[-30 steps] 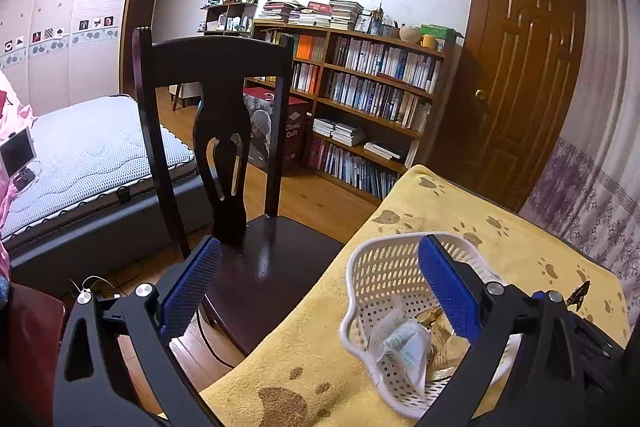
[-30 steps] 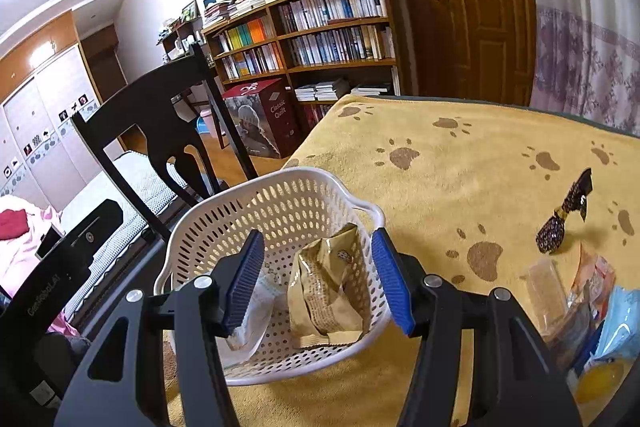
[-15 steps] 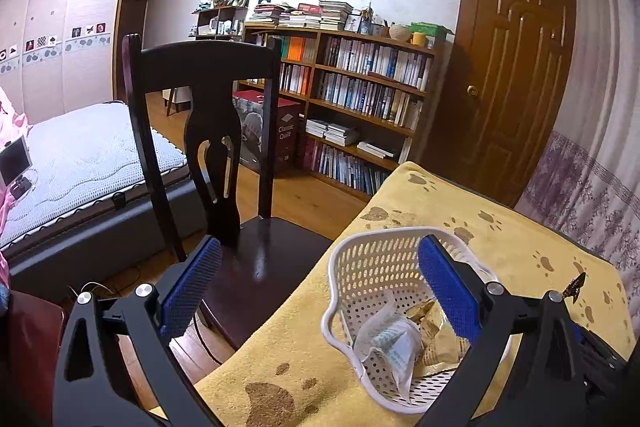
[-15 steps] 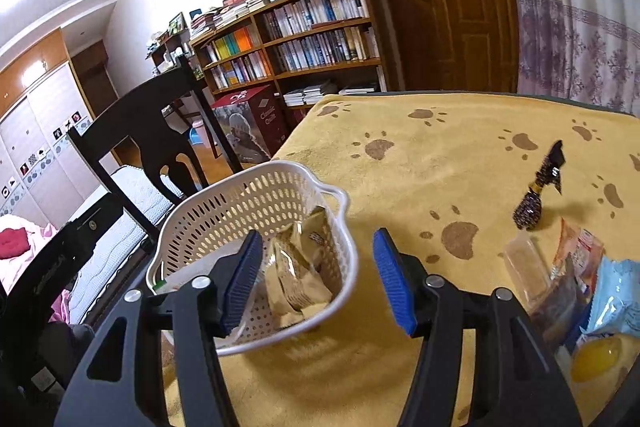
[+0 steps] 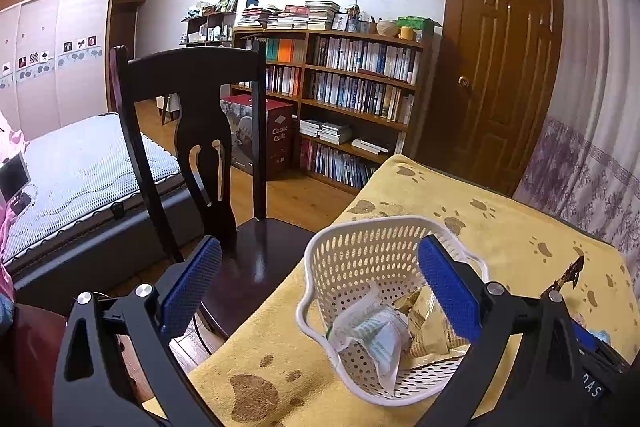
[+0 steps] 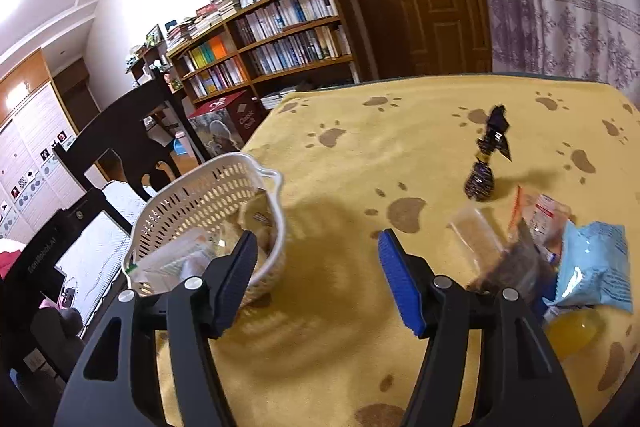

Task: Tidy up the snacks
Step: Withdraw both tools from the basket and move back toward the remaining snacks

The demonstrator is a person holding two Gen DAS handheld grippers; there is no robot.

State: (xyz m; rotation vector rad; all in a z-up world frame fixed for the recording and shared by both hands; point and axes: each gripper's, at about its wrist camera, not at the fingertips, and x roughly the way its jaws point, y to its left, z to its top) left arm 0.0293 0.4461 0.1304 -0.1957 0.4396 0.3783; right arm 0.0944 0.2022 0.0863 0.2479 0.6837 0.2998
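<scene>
The right gripper (image 6: 318, 259) hangs over bare yellow paw-print cloth (image 6: 400, 131) with its blue-padded jaws spread wide and nothing between them. The white perforated plastic basket (image 6: 208, 203) sits just to its left, near the cloth's edge. Inside the basket lie a white-and-green snack packet (image 5: 372, 331) and a gold foil packet (image 5: 428, 327), touching each other, the white one tilted with its long axis running toward the basket's near wall. Right of the basket, well apart from it, loose snacks cluster together: a clear packet of brown grains (image 6: 476, 235), a light blue bag (image 6: 596, 267) and a yellow item (image 6: 576, 331). A dark speckled twist-wrapped piece (image 6: 486, 163) stands upright beyond them. The left gripper (image 5: 320, 275) is likewise spread and empty, its right finger (image 5: 448, 291) in front of the basket and its left finger in front of a dark wooden chair (image 5: 192, 131).
</scene>
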